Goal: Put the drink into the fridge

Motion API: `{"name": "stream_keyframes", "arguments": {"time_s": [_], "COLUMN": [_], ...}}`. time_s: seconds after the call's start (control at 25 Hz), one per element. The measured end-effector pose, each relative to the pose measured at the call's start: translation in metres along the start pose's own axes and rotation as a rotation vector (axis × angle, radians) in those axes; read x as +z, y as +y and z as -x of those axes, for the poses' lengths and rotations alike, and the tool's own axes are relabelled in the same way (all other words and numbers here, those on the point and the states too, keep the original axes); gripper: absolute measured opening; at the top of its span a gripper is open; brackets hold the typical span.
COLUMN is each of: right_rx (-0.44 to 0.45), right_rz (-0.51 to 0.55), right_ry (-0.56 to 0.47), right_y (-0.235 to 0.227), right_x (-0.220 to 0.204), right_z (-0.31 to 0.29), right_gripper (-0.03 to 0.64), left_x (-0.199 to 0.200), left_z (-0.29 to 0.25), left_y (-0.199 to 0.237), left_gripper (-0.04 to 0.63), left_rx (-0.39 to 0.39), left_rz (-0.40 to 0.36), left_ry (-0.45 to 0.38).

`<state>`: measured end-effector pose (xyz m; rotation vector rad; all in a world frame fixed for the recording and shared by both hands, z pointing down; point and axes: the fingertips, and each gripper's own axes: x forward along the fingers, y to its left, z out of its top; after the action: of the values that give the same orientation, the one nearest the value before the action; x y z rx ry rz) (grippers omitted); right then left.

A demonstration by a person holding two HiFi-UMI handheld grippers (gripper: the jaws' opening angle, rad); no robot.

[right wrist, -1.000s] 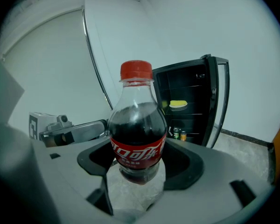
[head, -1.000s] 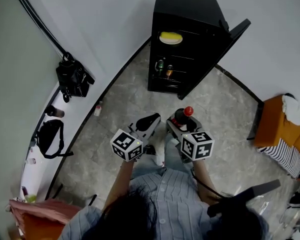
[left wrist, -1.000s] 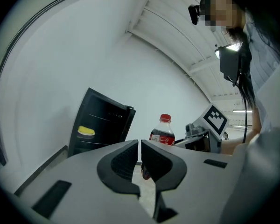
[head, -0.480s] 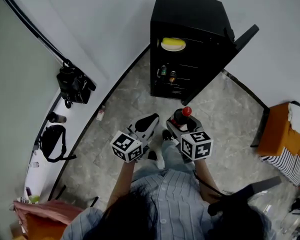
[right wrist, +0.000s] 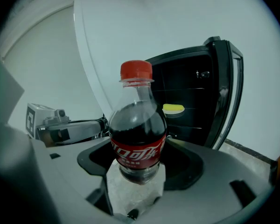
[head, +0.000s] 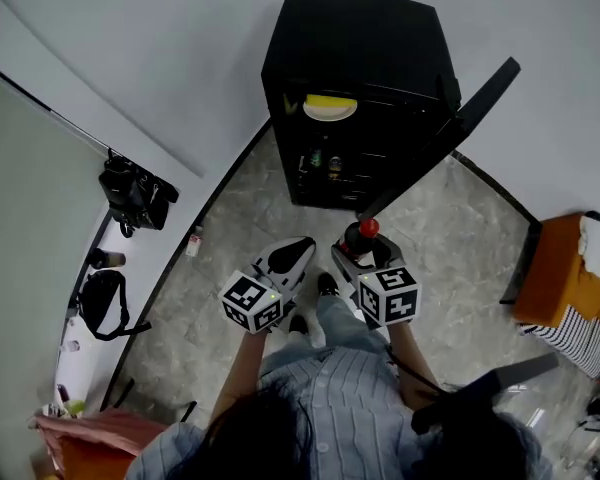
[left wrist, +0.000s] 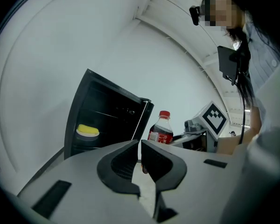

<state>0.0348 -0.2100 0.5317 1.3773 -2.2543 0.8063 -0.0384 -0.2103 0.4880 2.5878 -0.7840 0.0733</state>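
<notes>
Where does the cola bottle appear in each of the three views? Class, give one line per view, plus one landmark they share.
Head view: the cola bottle is at centre, held in the right gripper, below the open fridge.
Left gripper view: right of centre, beside the fridge door's edge.
Right gripper view: dead centre, upright between the jaws.
Shared landmark: the yellow dish on the fridge's upper shelf.

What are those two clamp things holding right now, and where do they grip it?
The right gripper holds a cola bottle by its lower end, below the red label. The left gripper holds nothing; its jaws are together.
</notes>
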Motion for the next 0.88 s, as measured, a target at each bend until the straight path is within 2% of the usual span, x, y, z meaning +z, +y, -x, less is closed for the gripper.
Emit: {"name": "stream_keyframes", "arguments": {"time_s": [0.44,0.88], "right_rx": [-0.023,-0.024], "right_rz": [0.038,0.105], "right_ry": [0.036,0.037], "right_y": [-0.077,-0.119], "right_x": [0.024,0.052], "right_z": [-0.061,-0.127], "right_gripper": [0.299,0.299], "left_x": [-0.010,0.004], "left_z": [-0.060,-0.101], "left_y": [0.033,0.058], "left_gripper": [0.009,0.009], "left_rx": [-0.002,-0.003], "left_rz": [-0.023,-0.013], "left_ry": [0.119,0.127]}}
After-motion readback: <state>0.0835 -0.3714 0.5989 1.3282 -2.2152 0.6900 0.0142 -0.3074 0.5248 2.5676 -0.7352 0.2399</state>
